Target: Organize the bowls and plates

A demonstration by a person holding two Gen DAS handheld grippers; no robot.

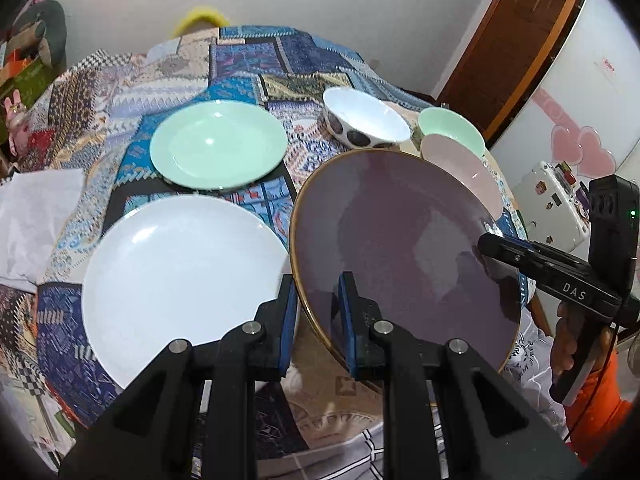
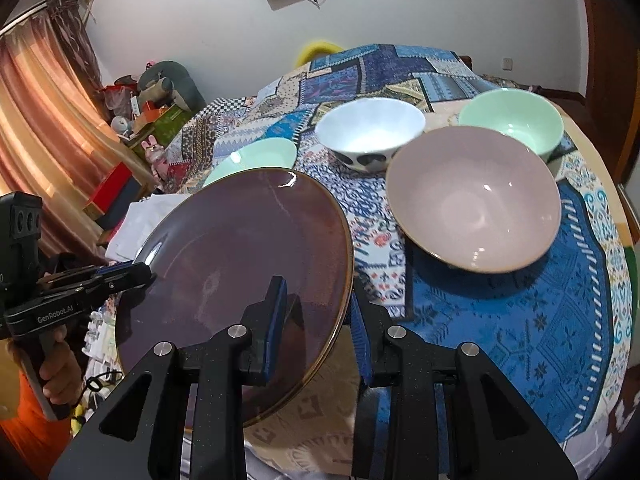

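A large purple plate (image 1: pixel 400 240) with a gold rim is held tilted above the table; it also shows in the right wrist view (image 2: pixel 240 264). My left gripper (image 1: pixel 318 292) is shut on its left rim. My right gripper (image 2: pixel 318 300) is shut on its right rim, and it shows in the left wrist view (image 1: pixel 490 248). A white plate (image 1: pixel 180 280) and a mint plate (image 1: pixel 218 144) lie on the table. A white patterned bowl (image 2: pixel 370 132), a pink bowl (image 2: pixel 476 200) and a mint bowl (image 2: pixel 512 120) stand at the right.
The round table (image 2: pixel 520 320) has a patchwork blue cloth. A folded white cloth (image 1: pixel 32 216) lies at the left edge. A white fridge (image 1: pixel 580 80) and a door stand to the right. Curtains (image 2: pixel 36 120) and clutter are at the left.
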